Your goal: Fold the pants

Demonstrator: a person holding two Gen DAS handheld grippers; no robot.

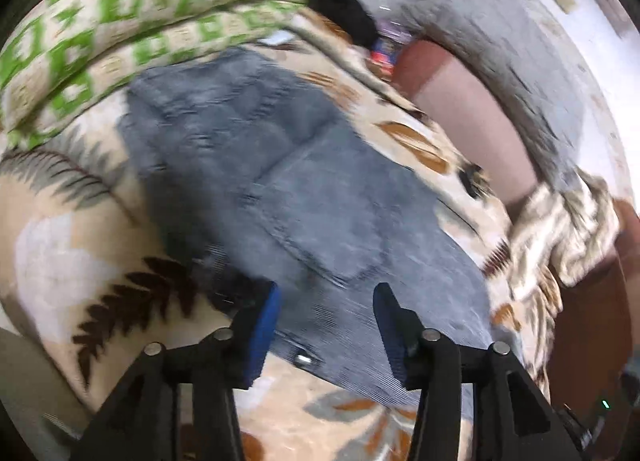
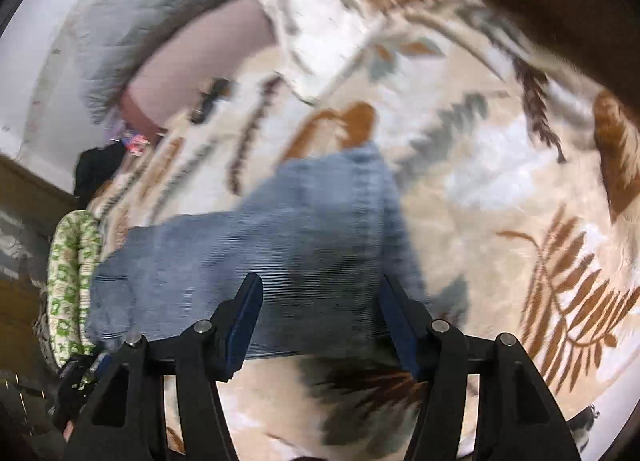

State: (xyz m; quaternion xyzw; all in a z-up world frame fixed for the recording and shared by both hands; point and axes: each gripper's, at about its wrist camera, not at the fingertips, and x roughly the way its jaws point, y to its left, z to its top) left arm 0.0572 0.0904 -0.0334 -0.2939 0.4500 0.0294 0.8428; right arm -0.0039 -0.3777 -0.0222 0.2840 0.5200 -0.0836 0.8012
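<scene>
Pants [image 1: 280, 181], denim, long axis toward upper left of frame, beneath left claw [image 1: 326, 325] and right claw [image 2: 320, 321], both spread.

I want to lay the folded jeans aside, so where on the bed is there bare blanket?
Bare leaf-print blanket lies right of the jeans, out to the bed's edge. Crowded: the green-patterned quilt and black cloth beyond the jeans, and the grey pillow.
</scene>
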